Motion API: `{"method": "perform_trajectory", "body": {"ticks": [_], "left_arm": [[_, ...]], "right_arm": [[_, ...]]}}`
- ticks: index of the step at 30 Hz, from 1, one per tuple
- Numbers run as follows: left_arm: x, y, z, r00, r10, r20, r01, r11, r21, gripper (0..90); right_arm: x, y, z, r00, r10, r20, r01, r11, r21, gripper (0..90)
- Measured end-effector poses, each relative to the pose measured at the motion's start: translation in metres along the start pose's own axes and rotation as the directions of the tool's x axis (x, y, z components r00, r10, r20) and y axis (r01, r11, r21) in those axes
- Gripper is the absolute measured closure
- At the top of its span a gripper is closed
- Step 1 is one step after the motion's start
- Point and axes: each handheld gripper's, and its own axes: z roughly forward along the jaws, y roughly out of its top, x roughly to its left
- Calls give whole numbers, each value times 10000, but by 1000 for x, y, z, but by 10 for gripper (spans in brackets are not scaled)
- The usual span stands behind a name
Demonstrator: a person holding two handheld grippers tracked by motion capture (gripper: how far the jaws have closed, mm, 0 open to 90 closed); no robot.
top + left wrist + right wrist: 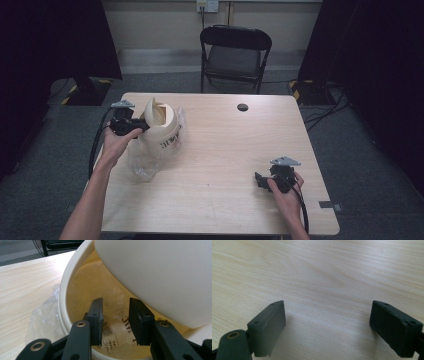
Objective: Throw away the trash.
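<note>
One wooden table (220,165) carries two hand-held grippers, one cream bin and one clear plastic bag. One black folding chair (235,56) stands beyond the table's far edge.

Left gripper (134,128): held in the person's left hand (119,142) at the left side of the table. Its two jaws point at the open mouth of the cream bin (162,125), which lies tipped on its side directly ahead of the jaws. In the left gripper view, the left gripper (115,320) has its jaws set a moderate gap apart, with nothing clamped between them; the rim of the cream bin (64,290) curves just beyond and to the left of the jaw tips. The bin's swing lid (160,277) hangs above and to the right of the jaws. A film of clear plastic bag (117,332) lines the bin interior ahead of the jaws (black lettering and one barcode show through it). The clear plastic bag (142,162) also spreads out on the table beneath and beside the bin, on the near side of this gripper.

Right gripper (260,180): held in the person's right hand (285,192), well apart from the bin, near the table's right front area. In the right gripper view, the right gripper (328,325) has its jaws spread wide and empty, with bare table (319,277) ahead of them.
</note>
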Motion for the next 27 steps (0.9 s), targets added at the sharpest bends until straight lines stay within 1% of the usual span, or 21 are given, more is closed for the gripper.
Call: {"method": "perform_trajectory", "body": {"ticks": [2,3,4,5,6,7,10,11,12,13,15,16,17,18,19,20,21,23,24,25,27], "left_arm": [[1,0,0,10000,-8,-26,8,10000,-11,645],[0,0,0,10000,-20,-9,19,10000,-37,676],[0,0,-1,10000,30,-10,-30,10000,-95,676],[0,0,-4,9999,40,132,-36,9995,-316,745],[0,0,-7,10000,27,-50,-30,9989,-474,836],[2,1,-11,9998,-191,48,194,9968,-772,887],[4,2,-15,9997,-239,-37,235,9964,-819,887],[5,1,-18,9997,-253,-65,246,9956,-899,887],[5,1,-18,9997,-253,-65,246,9956,-899,885],[6,0,-21,9995,-315,30,317,9943,-1015,876],[5,0,-22,9996,-275,47,278,9943,-1030,818],[5,-1,-23,9998,-202,-35,198,9951,-969,818],[4,-2,-23,9998,-165,-68,158,9954,-946,794],[4,-2,-24,9998,-208,-61,201,9952,-963,773],[5,-4,-25,9996,-228,-179,209,9951,-968,699],[5,-4,-25,9996,-228,-179,209,9951,-968,682],[6,-5,-27,9993,-369,-52,362,9944,-992,682],[5,-5,-31,9996,-245,-153,226,9938,-1092,696],[5,-5,-31,9996,-245,-153,226,9938,-1092,698],[4,-5,-33,9997,-196,-130,181,9937,-1110,692],[5,-5,-35,9997,-186,-164,167,9937,-1112,651]], "right_arm": [[0,0,0,10000,0,1,0,10000,-1,125],[0,0,0,10000,0,1,0,10000,-2,125],[0,0,0,10000,0,1,0,10000,-2,125],[0,0,0,10000,0,1,0,10000,0,125],[0,0,0,10000,-1,1,1,10000,-1,125],[0,0,0,10000,1,0,-1,10000,-1,125],[0,0,0,10000,-2,1,2,10000,0,125],[0,0,0,10000,0,1,0,10000,-1,125],[0,0,0,10000,6,2,-6,10000,2,125],[0,0,0,10000,2,0,-2,10000,0,125],[0,0,0,10000,1,0,-1,10000,-1,124],[0,0,0,10000,1,0,-1,10000,-1,124],[0,0,0,10000,0,0,0,10000,-2,124],[0,0,0,10000,6,-1,-6,10000,0,125],[0,0,0,10000,-1,0,1,10000,-1,125],[0,0,0,10000,-1,0,1,10000,-1,125],[0,0,0,10000,0,2,0,10000,-1,125],[0,0,0,10000,1,0,-1,10000,-1,125],[0,0,0,10000,1,0,-1,10000,-1,125],[0,0,0,10000,0,0,0,10000,-1,125],[0,0,0,10000,-7,1,7,10000,0,125]]}}
